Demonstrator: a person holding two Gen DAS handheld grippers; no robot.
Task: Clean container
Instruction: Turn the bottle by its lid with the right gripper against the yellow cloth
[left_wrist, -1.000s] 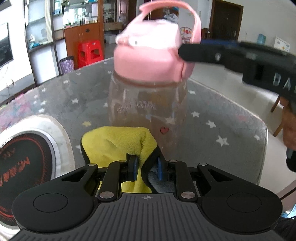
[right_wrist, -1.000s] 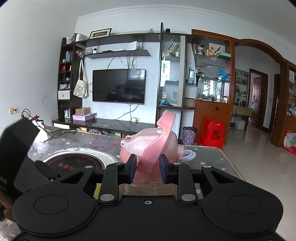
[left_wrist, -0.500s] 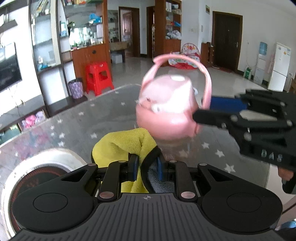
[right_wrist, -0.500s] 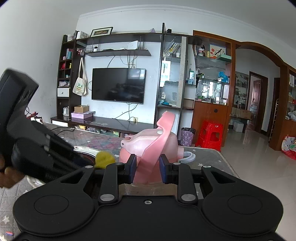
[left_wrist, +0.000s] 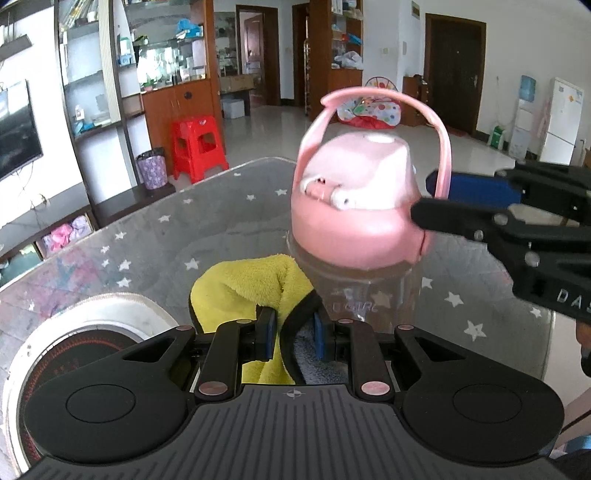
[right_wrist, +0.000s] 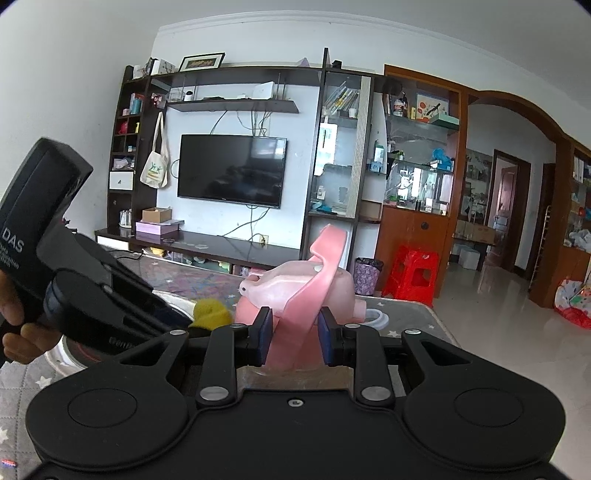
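Observation:
A clear bottle (left_wrist: 364, 291) with a pink lid (left_wrist: 354, 218) and pink carry handle (left_wrist: 441, 147) stands on the grey star-print table (left_wrist: 207, 229). My left gripper (left_wrist: 293, 338) is shut on a yellow cloth (left_wrist: 245, 284) with a grey side, held just left of the bottle's clear body. My right gripper (right_wrist: 293, 336) is shut on the base of the pink handle (right_wrist: 317, 277); it shows from the right in the left wrist view (left_wrist: 461, 206). The left gripper (right_wrist: 92, 291) and a tip of cloth (right_wrist: 210, 314) show at the left of the right wrist view.
A round induction cooker (left_wrist: 70, 343) is set in the table at the left. A white ring (right_wrist: 376, 317) lies on the table beyond the bottle. A red stool (left_wrist: 197, 146) and purple bin (left_wrist: 151, 171) stand on the floor past the far table edge.
My left gripper with the cloth rose from low beside the bottle's body to lid height, then came back down a little and closer to the bottle. The right gripper kept its hold.

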